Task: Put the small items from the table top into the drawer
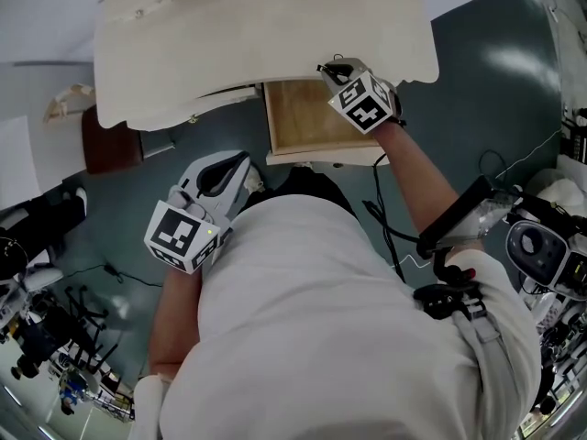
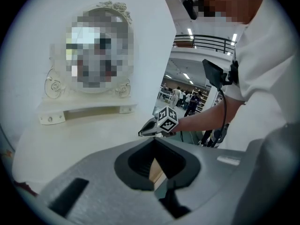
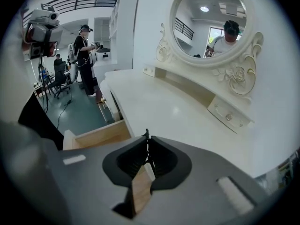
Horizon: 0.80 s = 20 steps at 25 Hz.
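As I watch from beside the table [image 1: 257,35]: right gripper [image 3: 147,138] hangs at 1 o'clock from the person, over the far right corner of the open drawer [image 1: 303,117].
Right jaws: pressed together; a thin dark sliver [image 3: 147,132] shows at the tips, too small to name.
Left gripper [image 2: 154,140]: low at 9 o'clock by the hip, jaws together, nothing between them.
Small items: none visible on the table; the drawer's visible bottom looks bare.
Doing it well: I'd judge this a drop-off. Keep the tips inside the drawer's walls, go low, then part the jaws so nothing bounces out.
Table finish: glossy cream paint, wavy front edge.
Drawer build: pale bare wood, flat bottom, square walls, at 12 o'clock.
Mirror [image 3: 208,20]: round, carved scrolls and flowers on the frame.
Gripper shells: matte grey, dark and ribbed inside.
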### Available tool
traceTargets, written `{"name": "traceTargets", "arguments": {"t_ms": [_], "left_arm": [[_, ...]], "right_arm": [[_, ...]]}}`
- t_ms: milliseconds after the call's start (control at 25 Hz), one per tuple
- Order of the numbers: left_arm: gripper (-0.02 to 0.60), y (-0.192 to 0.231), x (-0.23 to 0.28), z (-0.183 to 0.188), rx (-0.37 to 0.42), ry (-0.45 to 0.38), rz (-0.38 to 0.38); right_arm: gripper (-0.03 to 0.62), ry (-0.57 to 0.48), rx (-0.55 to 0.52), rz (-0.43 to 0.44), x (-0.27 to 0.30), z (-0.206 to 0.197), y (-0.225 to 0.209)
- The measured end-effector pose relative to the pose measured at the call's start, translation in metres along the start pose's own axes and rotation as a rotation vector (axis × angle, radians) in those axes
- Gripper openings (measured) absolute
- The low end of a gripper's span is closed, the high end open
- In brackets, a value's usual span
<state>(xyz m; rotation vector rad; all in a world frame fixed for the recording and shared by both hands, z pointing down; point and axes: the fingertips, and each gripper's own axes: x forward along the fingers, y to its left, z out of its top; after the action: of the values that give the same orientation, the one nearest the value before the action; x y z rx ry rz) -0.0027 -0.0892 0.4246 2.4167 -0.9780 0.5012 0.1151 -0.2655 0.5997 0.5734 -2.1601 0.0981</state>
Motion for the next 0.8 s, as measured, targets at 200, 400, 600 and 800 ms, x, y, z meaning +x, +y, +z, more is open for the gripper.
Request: {"name": "traceTargets", "arguments": {"t_ms": [200, 400, 600, 800], "left_arm": [[-0.001, -0.009, -0.008, -0.002, 0.002, -0.004, -0.004], [-0.001, -0.006, -0.021, -0.013, -0.005, -0.008, -0.006], [-0.001, -0.004, -0.031, -0.023, -0.018, -0.01, 0.009], [0.0, -0.007, -0.036, -0.027, -0.035, -0.01, 0.029]], "right_arm": [[0.026, 0.002, 0.003, 0.03, -0.01, -0.003, 0.027], [0.026, 0.012, -0.006, 0.057, -0.007, -0.003, 0.058], [0.026, 0.027, -0.047, 0.097, 0.005, -0.007, 0.085], [0.025, 0.056, -0.083, 0.14, 0.017, -0.019, 0.103]]}}
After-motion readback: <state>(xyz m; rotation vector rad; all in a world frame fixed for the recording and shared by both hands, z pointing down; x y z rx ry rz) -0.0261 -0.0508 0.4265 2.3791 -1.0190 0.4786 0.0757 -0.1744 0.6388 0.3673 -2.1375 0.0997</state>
